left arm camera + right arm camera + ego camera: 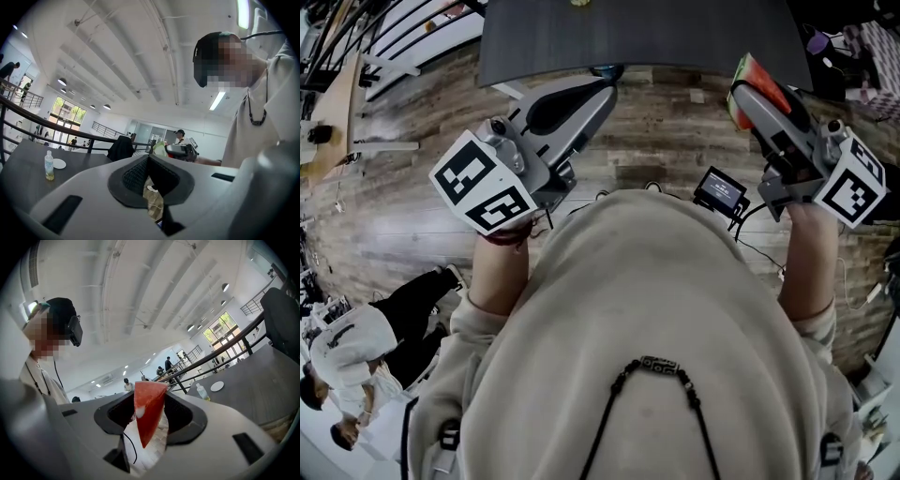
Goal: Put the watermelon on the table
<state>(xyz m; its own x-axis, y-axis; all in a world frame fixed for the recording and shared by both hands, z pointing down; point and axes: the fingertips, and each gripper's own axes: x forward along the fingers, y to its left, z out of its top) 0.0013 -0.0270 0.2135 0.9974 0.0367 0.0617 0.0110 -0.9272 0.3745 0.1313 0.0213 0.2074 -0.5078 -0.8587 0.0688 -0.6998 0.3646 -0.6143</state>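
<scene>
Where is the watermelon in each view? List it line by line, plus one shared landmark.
Head view: watermelon upper right, in the right tool.
Left gripper view: watermelon small, just right of centre, beyond the jaws.
Right gripper view: watermelon centre, clamped between the jaws.
Shared landmark: the dark table.

Your right hand-held gripper [151, 409] shows grey with black pads around a red watermelon [146, 404] edged green; your left hand-held gripper [149, 174] matches in grey and black. Black-and-white squares pattern the marker cubes [483, 183]. The table [637, 37] is dark grey, the floor [412, 178] streaked brown wood-grain, your sweatshirt [656, 309] beige.
</scene>
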